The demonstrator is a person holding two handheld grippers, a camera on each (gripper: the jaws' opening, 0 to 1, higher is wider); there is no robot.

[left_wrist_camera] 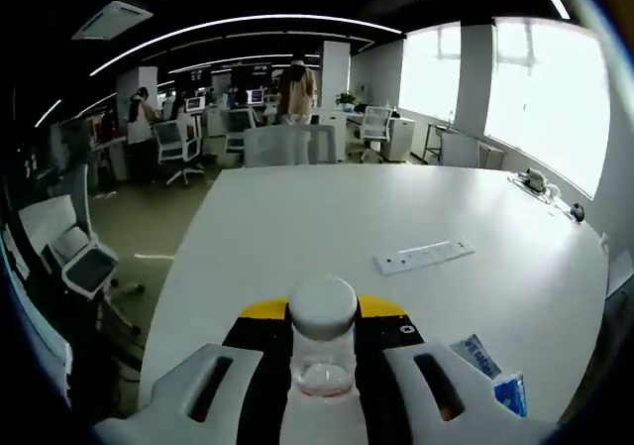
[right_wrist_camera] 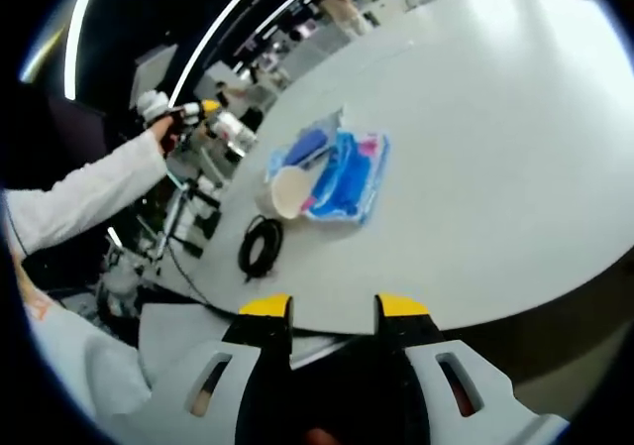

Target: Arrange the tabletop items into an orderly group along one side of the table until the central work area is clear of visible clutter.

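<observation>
My left gripper (left_wrist_camera: 323, 308) is shut on a clear bottle (left_wrist_camera: 322, 361) with a white cap, held upright between the yellow-tipped jaws above the near edge of the white table (left_wrist_camera: 327, 217). A white power strip (left_wrist_camera: 424, 256) lies just beyond it. In the right gripper view, my right gripper (right_wrist_camera: 333, 307) stands open with nothing between its jaws, just off the table's edge. Past it lie a black coiled cable (right_wrist_camera: 260, 245), a white cup-like thing (right_wrist_camera: 286, 192) and blue packets (right_wrist_camera: 344, 172) in a heap. The left gripper (right_wrist_camera: 193, 116) shows at upper left, held by a white-sleeved arm (right_wrist_camera: 89, 192).
Blue packets (left_wrist_camera: 492, 371) lie at the table's near right in the left gripper view, and a cable with small devices (left_wrist_camera: 543, 187) lies at the far right edge. Office chairs (left_wrist_camera: 178, 143), desks and people stand beyond the table. The table's middle is bare white.
</observation>
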